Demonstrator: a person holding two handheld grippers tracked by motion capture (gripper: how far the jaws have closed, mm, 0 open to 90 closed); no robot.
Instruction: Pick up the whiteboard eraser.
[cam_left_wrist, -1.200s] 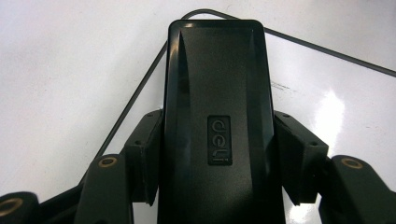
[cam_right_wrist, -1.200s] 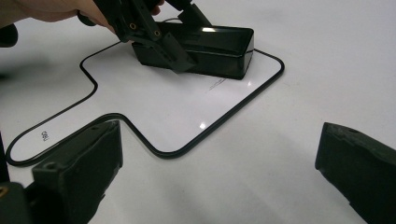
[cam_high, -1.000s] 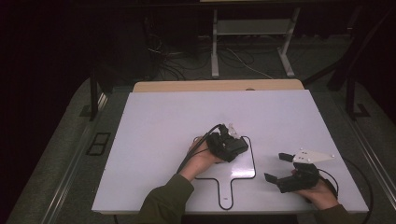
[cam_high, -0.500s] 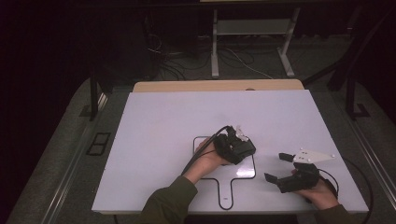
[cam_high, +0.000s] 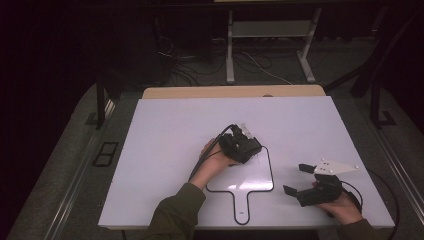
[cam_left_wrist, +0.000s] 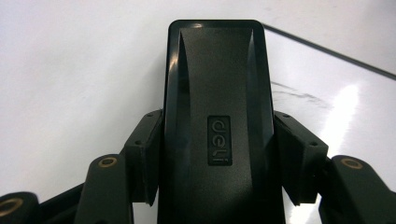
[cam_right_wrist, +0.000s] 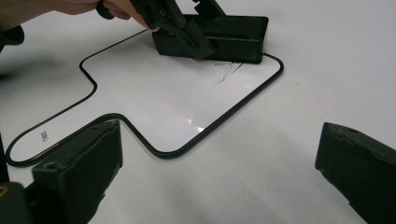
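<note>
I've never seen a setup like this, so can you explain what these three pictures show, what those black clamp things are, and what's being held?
A person works at a white table with a hand-held two-jaw gripper in each hand. One picture looks down from above; the other two come from cameras riding on the grippers. The left gripper is shut on a black eraser, pressed onto a small paddle-shaped whiteboard over faint marks. The right gripper rests open on the table, holding nothing.

A wooden board (cam_high: 232, 92) lies behind the white table (cam_high: 165, 130); cables (cam_high: 200, 75) trail beyond.
</note>
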